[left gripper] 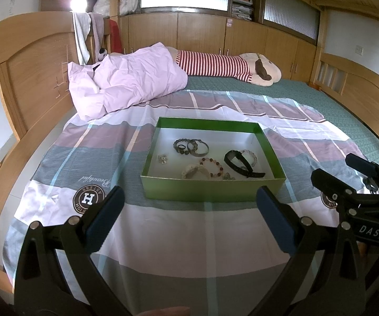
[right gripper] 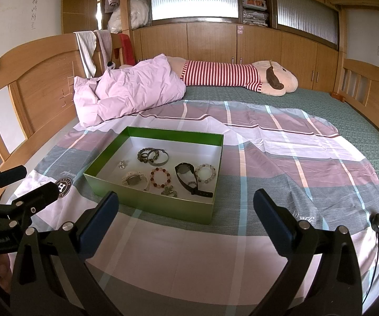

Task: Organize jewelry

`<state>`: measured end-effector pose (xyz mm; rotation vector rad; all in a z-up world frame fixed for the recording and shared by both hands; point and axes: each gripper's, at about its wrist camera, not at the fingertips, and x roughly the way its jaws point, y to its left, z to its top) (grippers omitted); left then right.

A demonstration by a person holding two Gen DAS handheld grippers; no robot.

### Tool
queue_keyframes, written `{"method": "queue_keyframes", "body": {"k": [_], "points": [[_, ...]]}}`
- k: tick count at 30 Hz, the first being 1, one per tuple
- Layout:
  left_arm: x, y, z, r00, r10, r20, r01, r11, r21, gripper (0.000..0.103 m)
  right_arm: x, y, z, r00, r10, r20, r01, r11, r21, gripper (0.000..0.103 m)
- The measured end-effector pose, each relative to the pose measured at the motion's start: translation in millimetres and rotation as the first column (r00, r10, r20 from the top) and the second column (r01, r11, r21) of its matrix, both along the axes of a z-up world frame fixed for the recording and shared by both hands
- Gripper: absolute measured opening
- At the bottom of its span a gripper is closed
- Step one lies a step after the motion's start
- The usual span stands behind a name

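In the left wrist view, the left tool (left gripper: 189,216) hangs open and empty above the bed sheet (left gripper: 163,237), just before the green box (left gripper: 213,191) holding the jewelry. In the right wrist view, the right tool (right gripper: 186,220) is open too; it should descend slowly onto the black watch (right gripper: 189,177), avoiding the neighbouring bead bracelets.

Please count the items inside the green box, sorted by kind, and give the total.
Bead bracelets: 3
Metal bangle: 1
Watches: 2
Small metal charms: 2
Total: 8
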<state>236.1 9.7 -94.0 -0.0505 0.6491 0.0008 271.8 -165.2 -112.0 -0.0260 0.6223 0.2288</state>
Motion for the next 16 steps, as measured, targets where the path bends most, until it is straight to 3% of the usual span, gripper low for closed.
{"method": "queue_keyframes", "body": {"k": [16], "points": [[1.5,3.4,-1.9,1.0,-0.004,-0.013,0.004,1.0,-0.016,0.099,-0.3,0.7,0.0,1.0,0.0,0.0,0.0,1.0,-0.001,0.1]]}}
